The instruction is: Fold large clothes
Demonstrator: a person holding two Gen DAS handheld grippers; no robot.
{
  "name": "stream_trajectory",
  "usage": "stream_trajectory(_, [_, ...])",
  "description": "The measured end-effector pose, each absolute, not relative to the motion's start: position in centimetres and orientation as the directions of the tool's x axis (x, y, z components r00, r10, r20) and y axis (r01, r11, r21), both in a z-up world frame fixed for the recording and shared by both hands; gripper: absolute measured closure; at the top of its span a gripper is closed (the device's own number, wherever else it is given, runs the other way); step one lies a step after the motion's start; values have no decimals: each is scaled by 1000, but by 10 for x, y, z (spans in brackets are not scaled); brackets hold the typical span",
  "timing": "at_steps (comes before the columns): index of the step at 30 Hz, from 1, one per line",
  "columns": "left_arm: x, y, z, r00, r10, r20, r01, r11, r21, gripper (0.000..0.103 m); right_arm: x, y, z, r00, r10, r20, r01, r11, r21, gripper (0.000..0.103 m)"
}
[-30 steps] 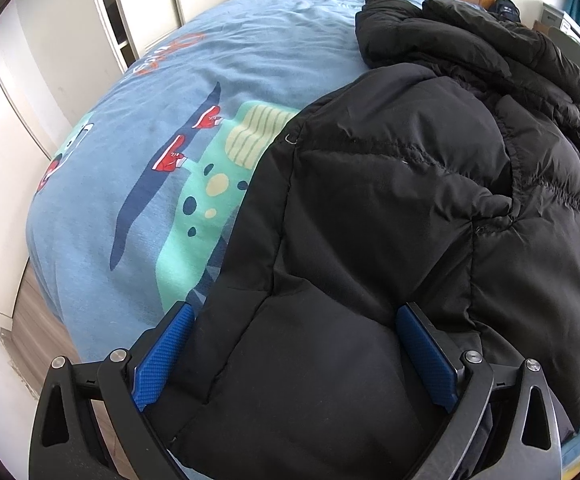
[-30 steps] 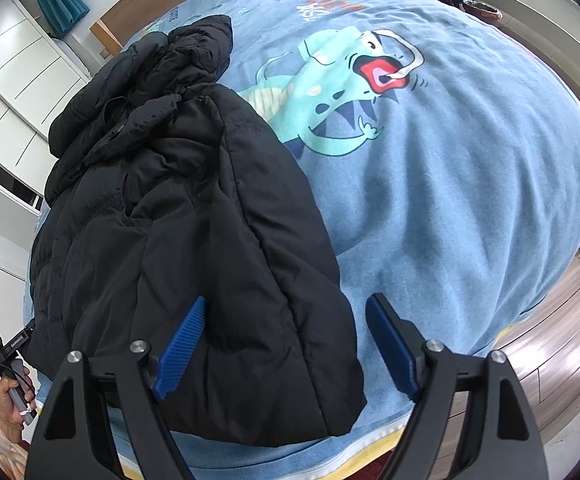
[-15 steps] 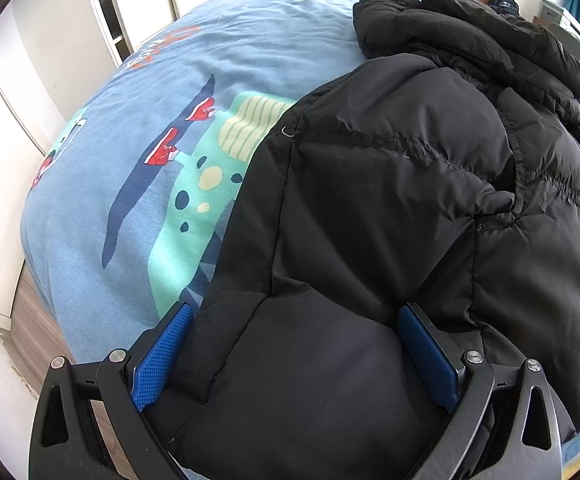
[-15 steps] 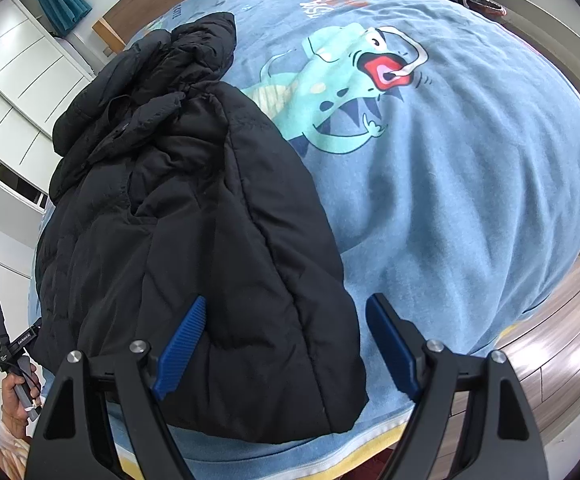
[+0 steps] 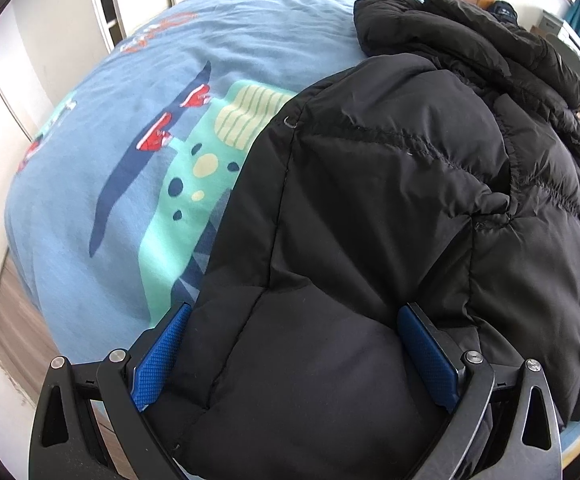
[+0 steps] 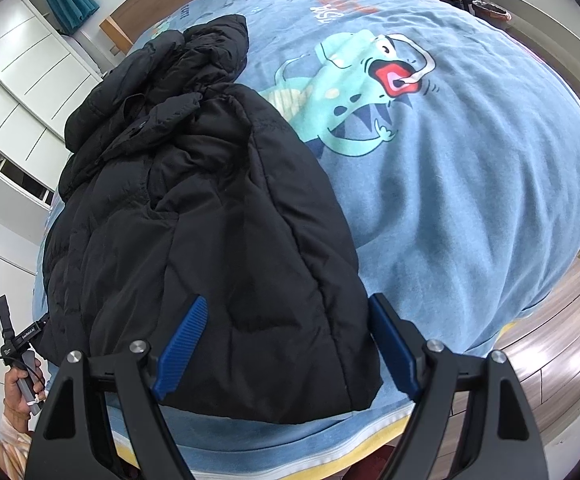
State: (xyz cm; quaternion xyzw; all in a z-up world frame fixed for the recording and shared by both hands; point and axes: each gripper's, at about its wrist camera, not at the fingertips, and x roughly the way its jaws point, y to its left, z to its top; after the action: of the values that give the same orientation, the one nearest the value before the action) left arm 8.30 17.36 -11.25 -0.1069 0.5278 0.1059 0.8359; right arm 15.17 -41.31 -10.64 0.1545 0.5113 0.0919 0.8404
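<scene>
The left tongs (image 5: 293, 356) stand spread wide, the black quilted puffer jacket's (image 5: 389, 220) hem bulging between the blue pads, on the blue dinosaur-print bed cover (image 5: 130, 140); contact is unclear. The right tongs (image 6: 286, 344) gape likewise over the jacket's (image 6: 210, 220) other hem corner, whose underside stays hidden.

The jacket (image 5: 389, 208) is black quilted cloth with a faint sheen, the bedspread (image 6: 469, 184) soft matt printed cotton, the gripper pads (image 5: 162, 356) blue ribbed plastic, the floor (image 6: 549, 344) glossy wood.
</scene>
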Motion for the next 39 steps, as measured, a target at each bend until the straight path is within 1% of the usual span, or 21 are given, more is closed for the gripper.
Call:
stream_trajectory(4, [79, 184, -117, 421, 5, -907, -297, 946, -132, 3, 152, -413, -107, 458, 324, -828, 1, 931, 365, 22])
stream_trajectory(11, [72, 210, -136, 413, -139, -900, -334, 896, -292, 2, 155, -415, -113, 452, 346, -822, -10, 924, 383, 22])
stream_trajectory(17, [69, 224, -145, 404, -208, -891, -322, 879, -351, 1, 166, -429, -121, 450, 351, -821, 10, 917, 398, 21])
stream_trajectory(20, [73, 236, -154, 397, -265, -879, -321, 857, -403, 1, 175, -438, -134, 421, 402, -813, 32, 889, 456, 21])
stream_trajectory(24, [74, 252, -167, 394, -366, -843, -324, 803, -500, 1, 184, -443, -155, 352, 506, -787, 53, 829, 557, 18])
stream_trajectory(28, [65, 261, -171, 416, -472, -778, -290, 741, -605, 1, 185, -443, -169, 319, 587, -744, 69, 769, 636, 18])
stream_trajectory(32, [51, 262, -168, 424, -514, -746, -257, 721, -643, 2, 178, -437, -176, 295, 646, -704, 53, 725, 687, 18])
stream_trajectory(35, [42, 265, -169, 445, -530, -722, -261, 695, -670, 10, 173, -435, -178, 289, 676, -678, 50, 697, 716, 18])
stream_trajectory(38, [27, 264, -158, 469, -548, -692, -260, 664, -701, 25, 169, -435, -178, 290, 694, -659, 50, 677, 734, 18])
stream_trajectory(39, [25, 269, -155, 474, -553, -685, -260, 655, -709, 28, 168, -435, -178, 286, 697, -658, 52, 674, 737, 18])
